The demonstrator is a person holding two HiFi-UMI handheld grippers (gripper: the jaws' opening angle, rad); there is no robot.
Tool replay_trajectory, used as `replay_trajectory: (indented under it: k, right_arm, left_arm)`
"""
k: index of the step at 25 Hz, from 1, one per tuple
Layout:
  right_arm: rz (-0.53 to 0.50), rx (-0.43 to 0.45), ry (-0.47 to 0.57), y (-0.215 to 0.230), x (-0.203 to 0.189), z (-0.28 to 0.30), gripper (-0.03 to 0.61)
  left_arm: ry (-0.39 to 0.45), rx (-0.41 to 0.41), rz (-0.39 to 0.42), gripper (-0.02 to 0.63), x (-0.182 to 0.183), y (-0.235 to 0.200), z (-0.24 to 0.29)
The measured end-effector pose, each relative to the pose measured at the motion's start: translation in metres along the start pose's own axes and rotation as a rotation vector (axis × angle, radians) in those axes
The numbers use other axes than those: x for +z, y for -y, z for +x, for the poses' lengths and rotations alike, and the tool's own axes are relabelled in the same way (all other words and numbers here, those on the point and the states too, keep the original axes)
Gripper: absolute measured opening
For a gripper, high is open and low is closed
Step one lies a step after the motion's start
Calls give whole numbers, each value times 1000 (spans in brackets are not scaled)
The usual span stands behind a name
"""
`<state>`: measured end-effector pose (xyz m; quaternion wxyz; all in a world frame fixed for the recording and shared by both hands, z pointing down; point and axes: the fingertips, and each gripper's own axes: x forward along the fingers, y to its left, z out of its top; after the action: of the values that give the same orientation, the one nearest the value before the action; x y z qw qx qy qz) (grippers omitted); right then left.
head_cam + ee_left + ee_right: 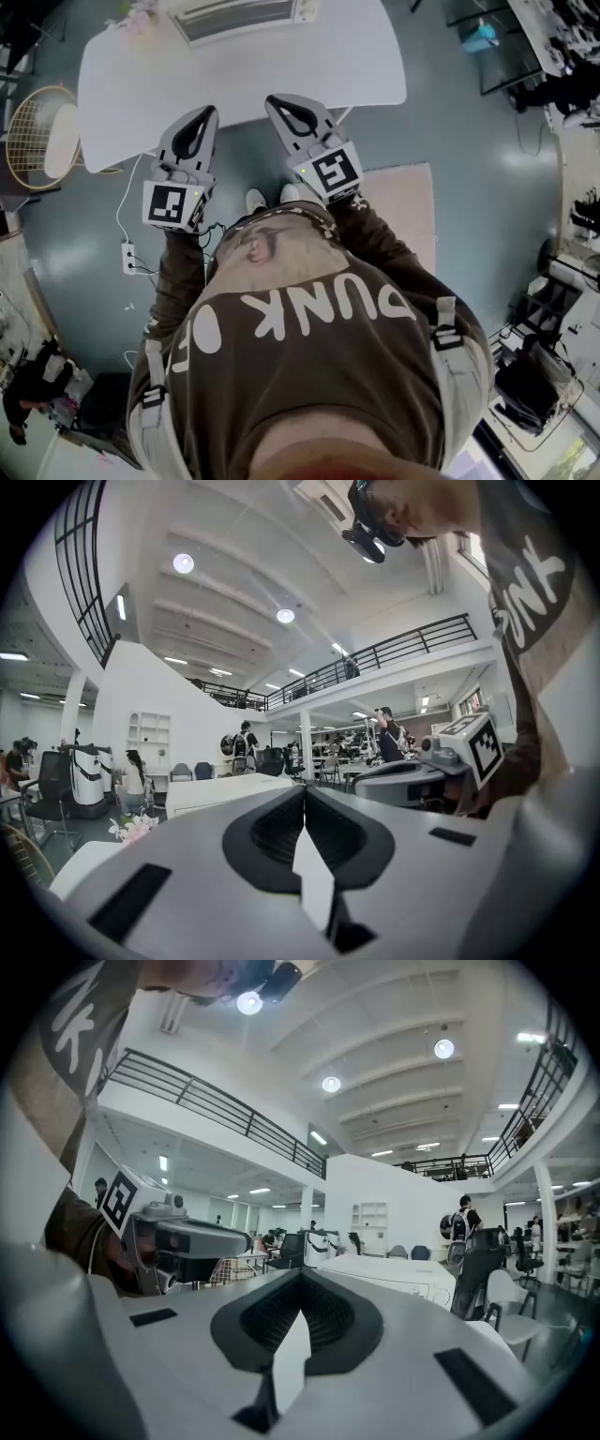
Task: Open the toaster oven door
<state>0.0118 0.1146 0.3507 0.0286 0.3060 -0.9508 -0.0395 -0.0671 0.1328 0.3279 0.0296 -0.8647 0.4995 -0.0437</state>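
Holding both tools out short of the white table (356, 66). Left gripper (202, 112) is pinched fully closed with nothing between; right gripper (277, 99) is the same. Toaster oven (240, 17) sits at the table's far edge, well apart from both; its door is unreadable from above. Best approach, I judge: step in, part one claw, grip the door handle squarely, swing it open gently. Shirt lettering seems to read "PUNK OF"; cube markers show patterns, no words.

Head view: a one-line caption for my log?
Standing before the white table, left claw and right claw shut and empty, toaster oven untouched at its far edge.
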Motion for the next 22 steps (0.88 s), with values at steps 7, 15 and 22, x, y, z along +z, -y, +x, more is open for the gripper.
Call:
replay_trajectory:
  k: [7, 15, 22]
  right_arm:
    - [10, 4, 18, 7, -1, -6, 11]
    - [21, 19, 33, 30, -3, -21, 11]
    - [49, 12, 30, 54, -15, -21, 15]
  left_arm:
    - [-11, 8, 4, 5, -2, 7, 6]
    - [-24, 33, 18, 5, 2, 24, 26]
    - [-45, 26, 14, 5, -6, 29, 46]
